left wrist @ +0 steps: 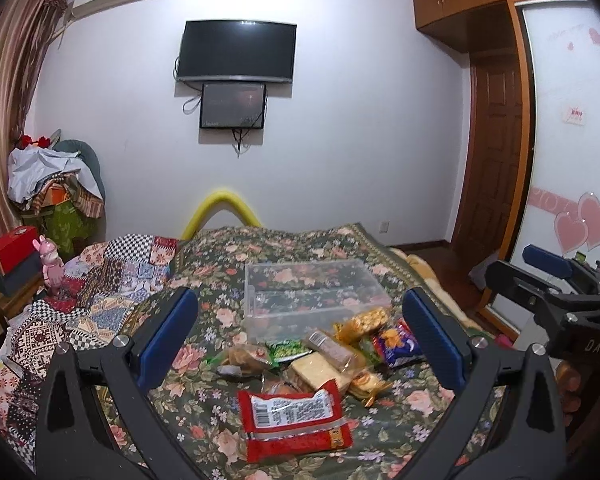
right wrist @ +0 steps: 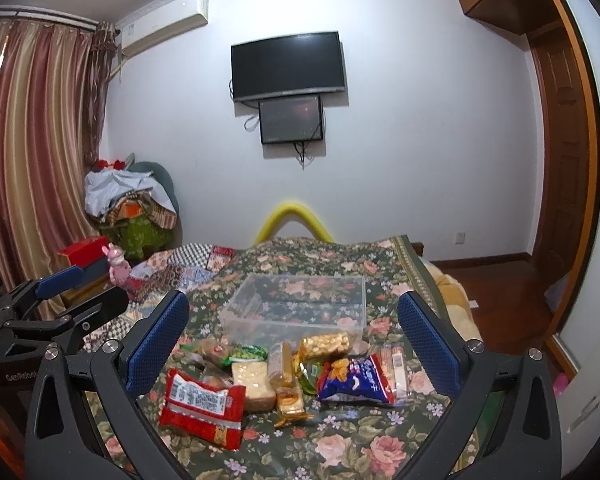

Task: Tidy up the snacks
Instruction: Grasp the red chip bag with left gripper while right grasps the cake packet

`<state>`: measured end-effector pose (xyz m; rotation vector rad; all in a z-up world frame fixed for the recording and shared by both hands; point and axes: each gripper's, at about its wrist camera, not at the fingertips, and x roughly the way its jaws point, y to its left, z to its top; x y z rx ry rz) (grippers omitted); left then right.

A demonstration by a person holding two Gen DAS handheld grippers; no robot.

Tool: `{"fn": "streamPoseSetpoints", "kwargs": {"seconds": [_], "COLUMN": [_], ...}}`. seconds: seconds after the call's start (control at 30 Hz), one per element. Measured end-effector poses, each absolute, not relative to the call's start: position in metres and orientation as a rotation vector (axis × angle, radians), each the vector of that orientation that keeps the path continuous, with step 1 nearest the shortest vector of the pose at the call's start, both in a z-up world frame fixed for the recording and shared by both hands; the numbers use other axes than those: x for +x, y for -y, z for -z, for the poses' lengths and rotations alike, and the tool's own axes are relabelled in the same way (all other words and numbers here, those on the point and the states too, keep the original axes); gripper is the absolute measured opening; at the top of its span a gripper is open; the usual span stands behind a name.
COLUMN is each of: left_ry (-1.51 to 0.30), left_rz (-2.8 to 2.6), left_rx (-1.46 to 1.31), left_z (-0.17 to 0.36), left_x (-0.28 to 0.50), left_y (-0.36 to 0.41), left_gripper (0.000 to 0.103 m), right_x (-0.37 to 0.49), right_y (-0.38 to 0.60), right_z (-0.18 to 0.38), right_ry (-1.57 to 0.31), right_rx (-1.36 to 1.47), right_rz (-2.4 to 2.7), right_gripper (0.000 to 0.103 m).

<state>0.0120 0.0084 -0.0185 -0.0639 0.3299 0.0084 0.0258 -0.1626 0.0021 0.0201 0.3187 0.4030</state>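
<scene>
Bedroom, white wall with a TV [left wrist: 237, 51] and a smaller screen [left wrist: 233, 105] below it, striped curtain [right wrist: 32, 140] at the left. Floral bedspread [right wrist: 340, 448] carrying everything. Clear box [right wrist: 296, 306] mid-bed, showing only the floral pattern through its walls. Snacks heaped just in front of it: red pack [right wrist: 202, 406] nearest on the left, blue pack [right wrist: 354, 380] on the right, pale bread slice [right wrist: 252, 382] between, yellow-wrapped bar [right wrist: 326, 344] touching the box's front wall, green pack [right wrist: 246, 354] behind the bread. Left gripper [left wrist: 300, 332] above the pile, blue fingers [left wrist: 166, 336] spread wide, holding nothing. Right gripper [right wrist: 294, 340] likewise wide and unloaded, fingers [right wrist: 428, 346] flanking the heap without touching any pack.
</scene>
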Motion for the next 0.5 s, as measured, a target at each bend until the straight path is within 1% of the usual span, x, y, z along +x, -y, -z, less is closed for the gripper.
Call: {"fn": "streamPoseSetpoints", "kwargs": {"seconds": [0.07,0.13,0.2,0.27,0.5], "left_ry": [-0.369,-0.407,-0.463,-0.515,-0.676], "left_rz": [-0.007,-0.010,-0.008,-0.004,0.006], "left_rx": [-0.059,-0.059,-0.061,-0.072,-0.079], "left_z": [0.029,0.038,0.052,0.065,0.115], "left_x": [0.019,0.025,0.034,0.042,0.065], "left_y": [-0.012,-0.016,-0.021,-0.026,-0.040], "left_gripper": [0.099,0.091,0.088,0.087,0.087], "right_x": [0.031,0.036,0.041,0.048,0.071], "right_y": [0.162,0.163,0.165,0.168,0.174], "right_z": [0.005,0.013,0.020,0.030,0.061], "right_ry": [-0.342,-0.369,-0.394,-0.430,-0.571], "right_rx": [0.008,-0.006,-0.019,-0.036,-0.051], "right_rz": [-0.393,-0.384,-0.371,-0.358,-0.341], "right_gripper": [0.103,0.103,0.103,0.102,0.095]}}
